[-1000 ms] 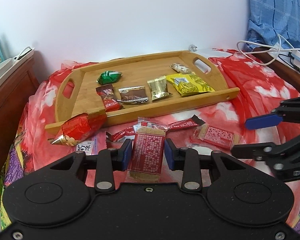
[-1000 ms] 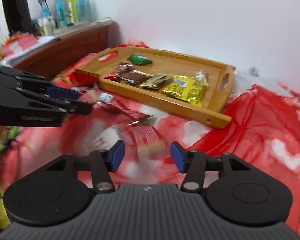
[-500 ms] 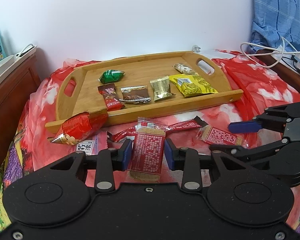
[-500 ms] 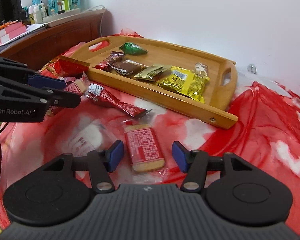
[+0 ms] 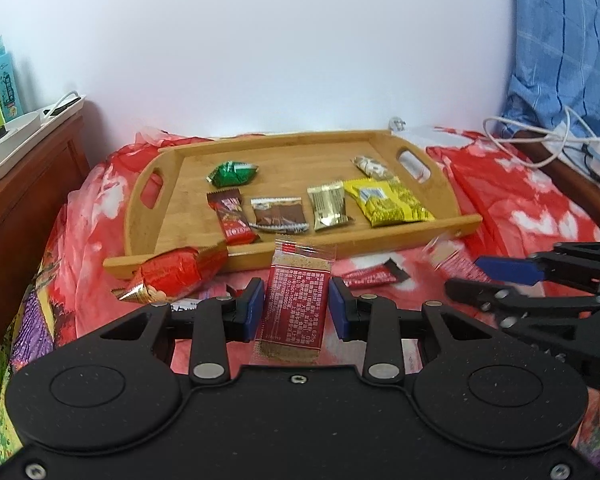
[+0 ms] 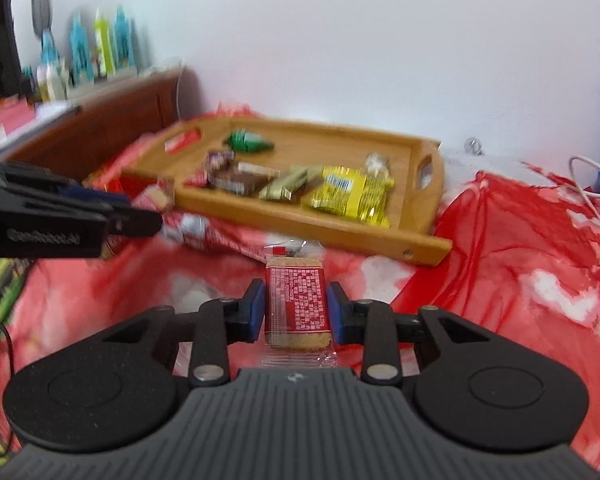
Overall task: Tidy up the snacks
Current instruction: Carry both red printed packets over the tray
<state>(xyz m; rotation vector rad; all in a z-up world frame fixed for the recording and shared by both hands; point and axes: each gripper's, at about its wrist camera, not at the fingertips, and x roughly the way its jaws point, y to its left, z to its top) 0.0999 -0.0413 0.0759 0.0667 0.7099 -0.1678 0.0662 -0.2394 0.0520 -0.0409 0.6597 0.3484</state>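
Observation:
My left gripper [image 5: 296,310] is shut on a red biscuit packet [image 5: 296,300], held above the red cloth in front of the wooden tray [image 5: 340,246]. My right gripper [image 6: 296,308] has its jaws closing, and the blue pads sit against the sides of a second red biscuit packet [image 6: 296,300]. In the left wrist view the right gripper [image 5: 464,276] is at the right. In the tray lie a green packet [image 5: 232,172], a dark red bar [image 5: 232,220], a brown packet [image 5: 278,220], a gold packet [image 5: 328,206] and a yellow packet [image 5: 388,202].
A red foil cone snack [image 5: 172,276] and a thin red stick packet [image 5: 374,276] lie on the cloth by the tray's front rim. A wooden nightstand [image 5: 24,184] with bottles stands left. White cables [image 5: 540,136] and a blue cloth [image 5: 560,40] are at the right.
The right gripper's jaws have narrowed around the red biscuit packet, which now sits straight between the pads. The left gripper keeps its packet and has hardly moved.

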